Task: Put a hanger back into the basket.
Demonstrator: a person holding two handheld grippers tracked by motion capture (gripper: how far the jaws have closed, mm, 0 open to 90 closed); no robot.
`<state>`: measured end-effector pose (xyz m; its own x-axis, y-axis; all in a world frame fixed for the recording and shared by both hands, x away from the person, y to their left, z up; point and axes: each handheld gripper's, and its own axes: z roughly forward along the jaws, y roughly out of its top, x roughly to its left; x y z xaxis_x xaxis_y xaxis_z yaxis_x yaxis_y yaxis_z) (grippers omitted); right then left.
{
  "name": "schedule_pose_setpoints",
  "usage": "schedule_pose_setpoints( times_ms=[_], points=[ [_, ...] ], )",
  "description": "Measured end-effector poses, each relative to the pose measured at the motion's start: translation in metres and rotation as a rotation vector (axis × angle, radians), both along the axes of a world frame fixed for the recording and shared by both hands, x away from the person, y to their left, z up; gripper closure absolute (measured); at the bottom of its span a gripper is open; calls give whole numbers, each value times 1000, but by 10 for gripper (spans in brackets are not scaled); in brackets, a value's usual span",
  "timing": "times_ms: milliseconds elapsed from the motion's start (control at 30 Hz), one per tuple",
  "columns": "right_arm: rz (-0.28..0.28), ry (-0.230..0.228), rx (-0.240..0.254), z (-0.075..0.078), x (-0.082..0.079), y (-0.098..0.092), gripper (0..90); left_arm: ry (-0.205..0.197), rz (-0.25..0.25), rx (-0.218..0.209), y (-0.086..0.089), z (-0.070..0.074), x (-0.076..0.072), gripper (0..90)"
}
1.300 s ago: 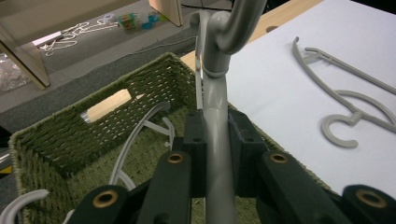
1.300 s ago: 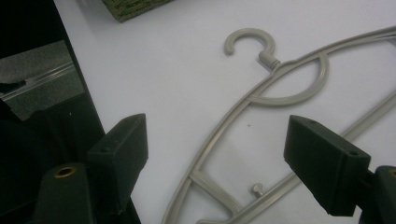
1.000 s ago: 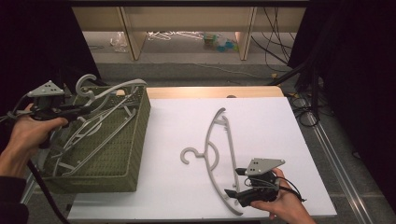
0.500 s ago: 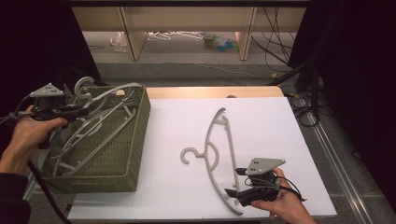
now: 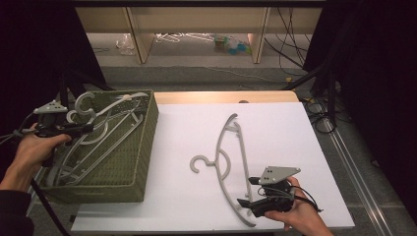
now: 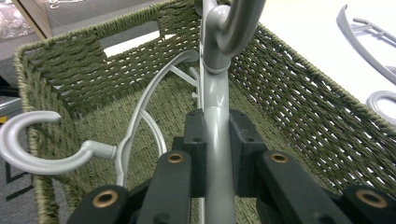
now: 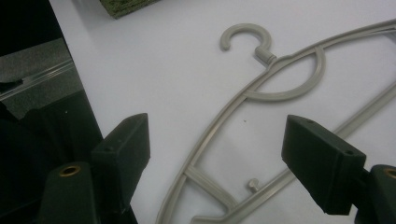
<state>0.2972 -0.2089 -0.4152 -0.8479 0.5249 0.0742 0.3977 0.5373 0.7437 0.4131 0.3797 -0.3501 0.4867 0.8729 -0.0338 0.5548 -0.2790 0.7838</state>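
A grey hanger (image 6: 215, 116) is clamped at its neck by the left gripper (image 5: 74, 131), held low inside the green woven basket (image 5: 142, 142) among other hangers (image 6: 126, 140). The left hand (image 5: 30, 153) reaches in from the basket's left side. On the white table (image 5: 305, 142), a second hanger (image 5: 231, 162) lies flat; the right gripper (image 5: 252, 192), jaws wide apart and empty, hovers at its near end.

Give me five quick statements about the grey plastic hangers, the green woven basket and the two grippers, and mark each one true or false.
1. The left gripper is clamped on a grey plastic hanger over the green woven basket. True.
2. The right gripper is shut on a hanger. False: its jaws stand open above the loose grey hanger.
3. The loose hanger lies flat on the white table. True.
4. The basket is empty. False: it holds several hangers.
5. The basket sits at the table's right. False: at its left.
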Motion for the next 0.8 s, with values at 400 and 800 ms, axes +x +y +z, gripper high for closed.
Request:
schedule_pose_setpoints(
  times_ms=[400,800],
  points=[
    [0,2,-4,0,0,0,247,131,14,91,-10,-25,19,774],
    [1,0,-4,-1,0,1,246,143,152,76,3,-45,22,736]
  ],
)
